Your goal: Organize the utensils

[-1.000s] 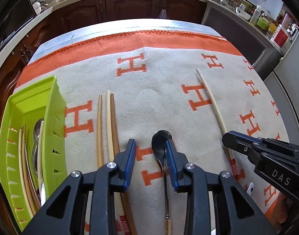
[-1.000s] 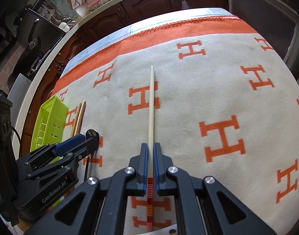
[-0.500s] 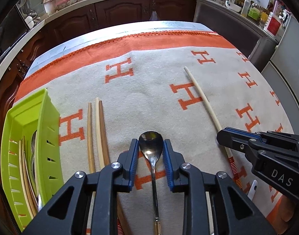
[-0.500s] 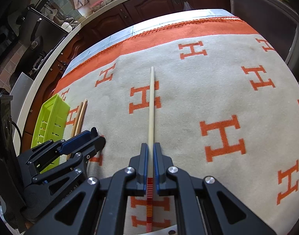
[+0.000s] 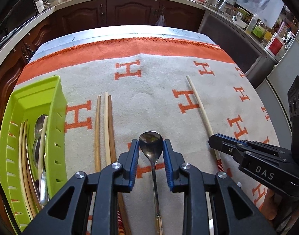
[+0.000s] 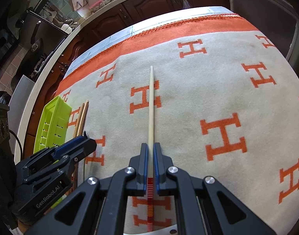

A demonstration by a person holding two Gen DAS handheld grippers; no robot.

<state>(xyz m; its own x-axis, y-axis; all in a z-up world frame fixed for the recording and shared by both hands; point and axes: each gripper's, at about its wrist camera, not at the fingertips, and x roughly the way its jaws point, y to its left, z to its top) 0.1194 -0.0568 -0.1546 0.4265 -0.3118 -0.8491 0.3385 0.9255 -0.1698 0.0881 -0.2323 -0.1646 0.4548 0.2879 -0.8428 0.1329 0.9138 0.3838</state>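
Already several utensils lie in the green tray [image 5: 57,105] at nine o'clock on the surface [image 5: 149,101]. Left gripper [image 5: 151,150] straddles a spoon [image 5: 151,143], fingers narrow but not touching it. Right gripper [image 6: 149,164] is clamped on a pale chopstick [image 6: 151,105]. Three chopsticks [image 5: 104,129] wait at ten o'clock; roughly half seems left.

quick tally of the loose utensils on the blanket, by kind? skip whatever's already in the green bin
Chopsticks: 4. Three lie side by side near the bin: light brown, cream, dark brown. The fourth, a cream chopstick with red stripes, is gripped by the right gripper.
Spoons: 1. Metal spoon between the left gripper's fingers.
Total: 5.
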